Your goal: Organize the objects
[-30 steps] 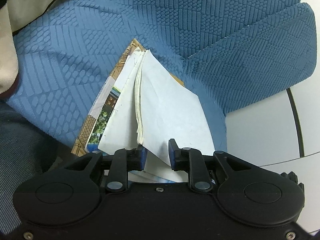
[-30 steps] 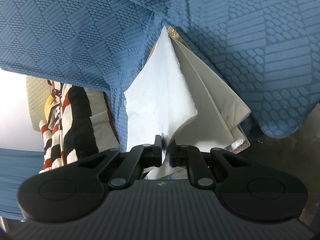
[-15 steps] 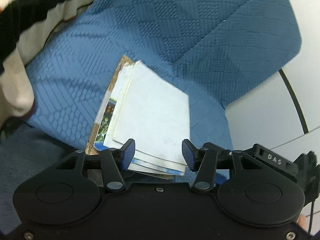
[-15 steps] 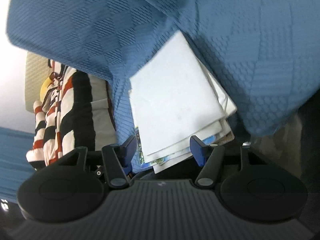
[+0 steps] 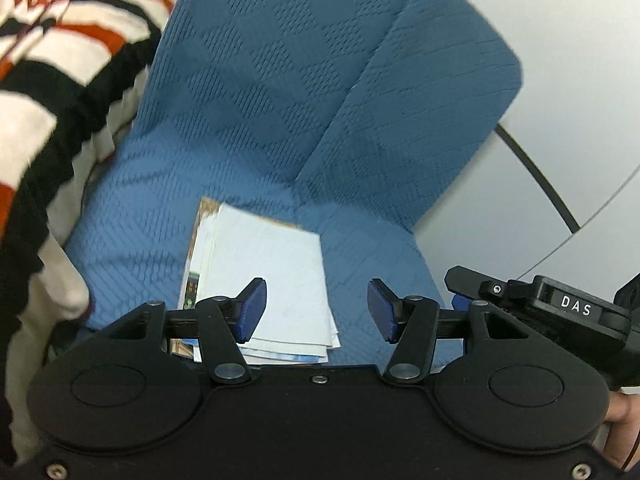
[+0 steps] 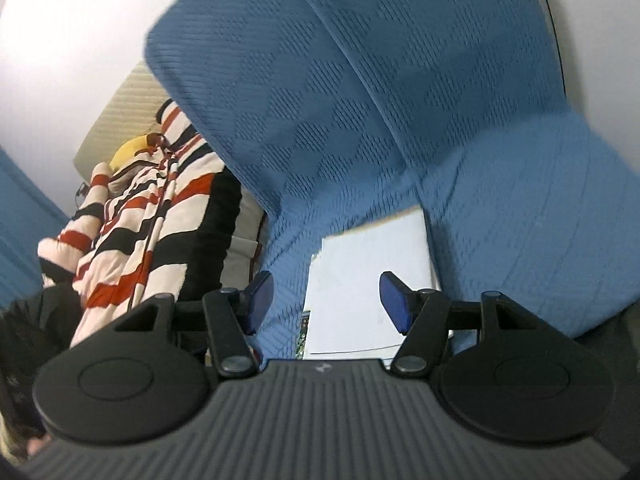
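Note:
A stack of white papers and booklets (image 5: 272, 276) lies flat on the seat of a blue textured sofa (image 5: 140, 208), close to its armrest (image 5: 420, 120). My left gripper (image 5: 316, 292) hovers above the stack's near edge. Its jaws are opening, with nothing pressed between the blue pads. In the right wrist view the same stack (image 6: 360, 276) lies below my right gripper (image 6: 326, 288), which stands open and apart from the paper. Both grippers point down at the seat from above.
A striped red, black and white garment (image 5: 48, 80) lies on the sofa's left part, also visible as the striped garment (image 6: 140, 232) with something yellow (image 6: 128, 152) behind it. A black tool body marked DAS (image 5: 560, 308) sits at the right edge. A dark cable (image 5: 532, 176) crosses the white surface beyond the armrest.
Both grippers let go of the top sheets, opened and rose away. The lifted pages fell flat onto the stack. The striped garment came into the left view.

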`<state>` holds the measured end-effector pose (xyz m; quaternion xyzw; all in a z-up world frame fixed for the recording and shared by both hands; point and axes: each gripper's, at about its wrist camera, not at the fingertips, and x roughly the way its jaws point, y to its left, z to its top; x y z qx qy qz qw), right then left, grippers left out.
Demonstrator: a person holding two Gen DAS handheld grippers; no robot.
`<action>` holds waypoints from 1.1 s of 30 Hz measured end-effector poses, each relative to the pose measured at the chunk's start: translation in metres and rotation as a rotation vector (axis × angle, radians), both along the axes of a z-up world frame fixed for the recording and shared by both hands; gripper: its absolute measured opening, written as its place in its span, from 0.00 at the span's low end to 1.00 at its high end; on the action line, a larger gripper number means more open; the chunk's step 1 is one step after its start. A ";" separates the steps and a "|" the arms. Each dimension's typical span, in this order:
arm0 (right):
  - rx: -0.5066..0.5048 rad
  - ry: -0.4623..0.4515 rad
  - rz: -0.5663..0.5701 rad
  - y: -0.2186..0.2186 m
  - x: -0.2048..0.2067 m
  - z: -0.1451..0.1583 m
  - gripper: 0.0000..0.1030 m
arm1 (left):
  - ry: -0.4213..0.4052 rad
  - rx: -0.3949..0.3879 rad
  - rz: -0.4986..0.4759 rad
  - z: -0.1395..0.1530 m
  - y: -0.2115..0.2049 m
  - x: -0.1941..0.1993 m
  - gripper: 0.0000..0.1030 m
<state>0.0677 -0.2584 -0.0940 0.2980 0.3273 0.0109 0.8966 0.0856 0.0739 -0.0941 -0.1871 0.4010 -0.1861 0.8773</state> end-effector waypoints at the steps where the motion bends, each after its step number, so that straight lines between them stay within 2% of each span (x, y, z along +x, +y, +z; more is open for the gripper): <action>1: -0.017 -0.010 0.003 0.001 -0.005 0.005 0.61 | -0.016 0.007 -0.006 0.006 -0.002 -0.006 0.53; 4: -0.084 -0.013 0.017 0.007 -0.020 0.012 0.61 | -0.039 0.044 -0.015 0.017 -0.007 -0.019 0.54; 8: -0.139 -0.014 0.029 0.013 -0.042 0.015 0.61 | -0.041 0.052 -0.027 0.021 -0.010 -0.036 0.54; 14: -0.188 -0.036 0.021 0.020 -0.073 0.020 0.61 | -0.037 0.046 -0.033 0.023 -0.009 -0.063 0.55; 19: -0.213 -0.062 0.013 0.027 -0.086 0.028 0.61 | -0.044 0.041 -0.036 0.029 -0.009 -0.084 0.59; 24: -0.229 -0.079 0.003 0.030 -0.099 0.033 0.61 | -0.060 0.040 -0.028 0.035 -0.007 -0.100 0.70; 26: -0.235 -0.080 0.006 0.034 -0.103 0.033 0.61 | -0.065 0.039 -0.027 0.038 -0.007 -0.103 0.84; 33: -0.234 -0.077 -0.001 0.034 -0.113 0.030 0.61 | -0.096 0.081 -0.016 0.045 -0.011 -0.112 0.97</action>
